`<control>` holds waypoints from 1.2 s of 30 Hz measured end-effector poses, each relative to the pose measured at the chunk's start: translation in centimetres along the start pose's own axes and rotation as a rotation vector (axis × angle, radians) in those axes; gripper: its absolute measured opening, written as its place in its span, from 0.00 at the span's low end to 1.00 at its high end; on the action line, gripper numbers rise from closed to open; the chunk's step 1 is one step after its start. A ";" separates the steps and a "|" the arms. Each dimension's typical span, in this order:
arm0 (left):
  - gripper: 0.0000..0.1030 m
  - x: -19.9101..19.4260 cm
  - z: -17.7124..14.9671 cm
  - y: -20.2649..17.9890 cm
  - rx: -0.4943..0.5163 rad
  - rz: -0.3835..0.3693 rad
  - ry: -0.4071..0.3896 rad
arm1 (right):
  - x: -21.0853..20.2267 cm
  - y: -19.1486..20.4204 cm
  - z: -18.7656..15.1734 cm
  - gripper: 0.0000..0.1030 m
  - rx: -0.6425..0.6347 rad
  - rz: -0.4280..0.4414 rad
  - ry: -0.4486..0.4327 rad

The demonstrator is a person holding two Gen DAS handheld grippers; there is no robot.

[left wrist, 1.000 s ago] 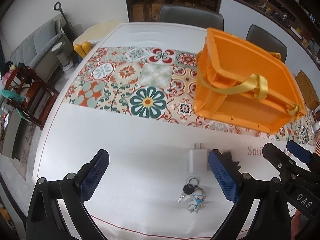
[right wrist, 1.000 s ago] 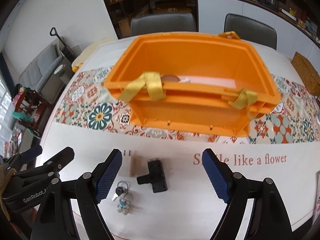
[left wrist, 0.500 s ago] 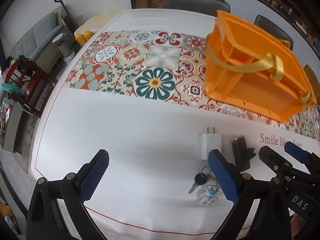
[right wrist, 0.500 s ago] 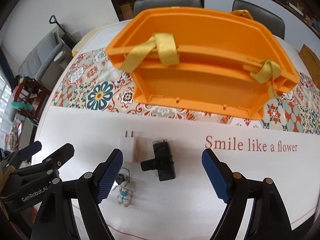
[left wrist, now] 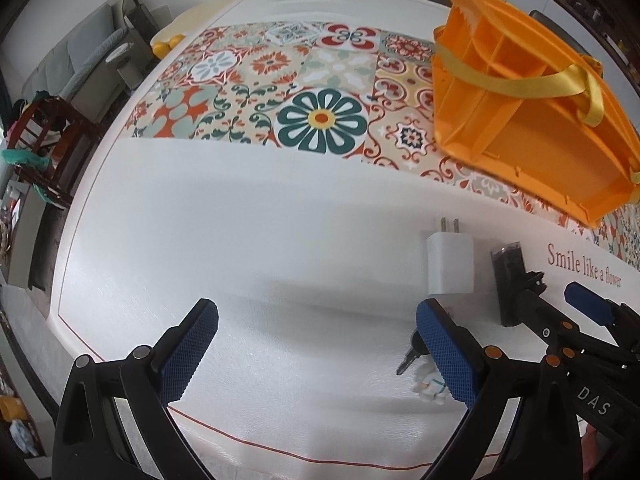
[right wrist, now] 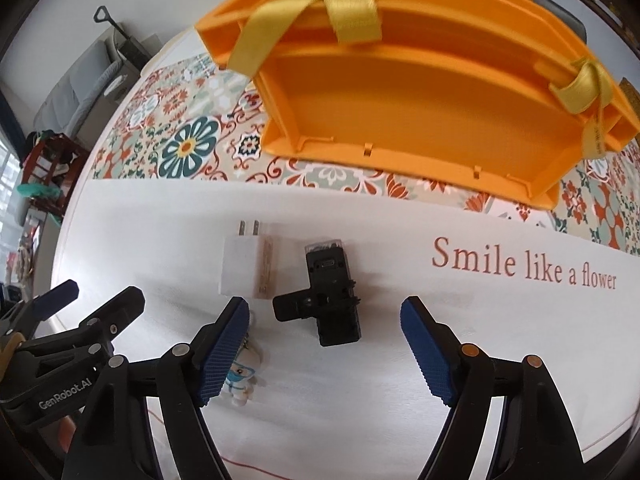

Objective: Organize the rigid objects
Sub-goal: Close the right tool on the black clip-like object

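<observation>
Right wrist view: right gripper (right wrist: 324, 344) spread, jaws just narrowed slightly, empty, straddling the black clip-like part (right wrist: 326, 294). Left gripper (left wrist: 316, 352) spread, empty. 3 items left on the table (left wrist: 240, 240): black part, white charger (right wrist: 244, 266), keychain (right wrist: 242, 380). Orange bin (right wrist: 420, 120) beyond them; its inside can't be seen.

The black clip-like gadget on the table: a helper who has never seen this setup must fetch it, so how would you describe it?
Find the orange bin on the patterned runner; in front of it, on the white cloth left of the red lettering, lie three small items. The black gadget is rightmost, beside the white charger, the only dark, T-shaped one.
</observation>
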State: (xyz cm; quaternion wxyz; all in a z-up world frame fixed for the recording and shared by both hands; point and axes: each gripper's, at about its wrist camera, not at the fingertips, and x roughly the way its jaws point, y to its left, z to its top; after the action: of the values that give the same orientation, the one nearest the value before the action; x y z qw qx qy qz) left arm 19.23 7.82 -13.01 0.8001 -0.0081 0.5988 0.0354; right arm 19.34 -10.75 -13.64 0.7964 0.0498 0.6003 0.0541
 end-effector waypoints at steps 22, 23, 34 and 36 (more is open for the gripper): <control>0.98 4.0 -0.6 -1.2 0.008 0.017 0.081 | 4.6 -0.8 -0.1 0.61 -0.018 -0.003 0.078; 0.98 4.1 -0.5 -1.2 0.009 0.018 0.083 | 4.6 -0.7 0.0 0.60 -0.027 -0.008 0.064; 0.98 4.4 -0.3 -2.2 0.027 0.015 0.079 | 4.5 -0.4 0.2 0.33 -0.071 -0.012 0.028; 0.98 4.3 -0.2 -2.5 0.035 0.010 0.070 | 4.4 -0.6 0.2 0.32 -0.068 -0.006 0.026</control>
State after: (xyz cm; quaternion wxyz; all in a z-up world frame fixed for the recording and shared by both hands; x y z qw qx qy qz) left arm 20.36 5.53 -17.23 0.7786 0.0076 0.6268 0.0287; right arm 20.74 -10.67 -17.84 0.7900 0.0201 0.6084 0.0730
